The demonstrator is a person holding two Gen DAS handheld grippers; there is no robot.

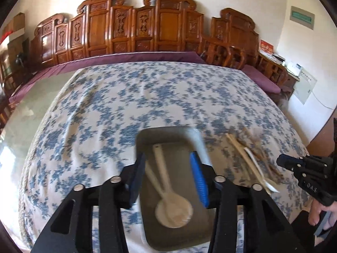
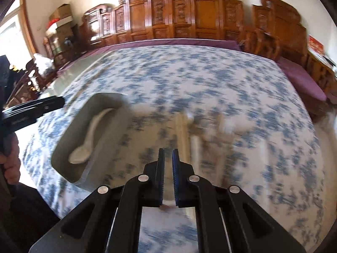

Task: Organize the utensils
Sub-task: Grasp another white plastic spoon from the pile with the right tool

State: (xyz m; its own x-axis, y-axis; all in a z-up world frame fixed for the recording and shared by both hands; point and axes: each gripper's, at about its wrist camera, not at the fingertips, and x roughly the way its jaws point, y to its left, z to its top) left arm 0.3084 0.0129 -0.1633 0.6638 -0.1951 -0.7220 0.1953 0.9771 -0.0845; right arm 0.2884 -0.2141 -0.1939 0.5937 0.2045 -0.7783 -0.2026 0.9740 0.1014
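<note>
From the left wrist, the left claw stands apart and empty above a grey rectangular tray holding two white plastic spoons on the blue-flowered cloth desk. A blurred pile of pale utensils lies right of the tray.

From the right wrist, the right claw is together, holding nothing visible, over the pile; the tray sits to its left.

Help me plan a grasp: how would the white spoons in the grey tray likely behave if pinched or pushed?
The white spoons look thin and plastic, so probably light and fairly stiff. Their smooth handles may slip between pads. Lying overlapped on the flat floor of the grey tray, a push would likely slide both together rather than roll them.
</note>
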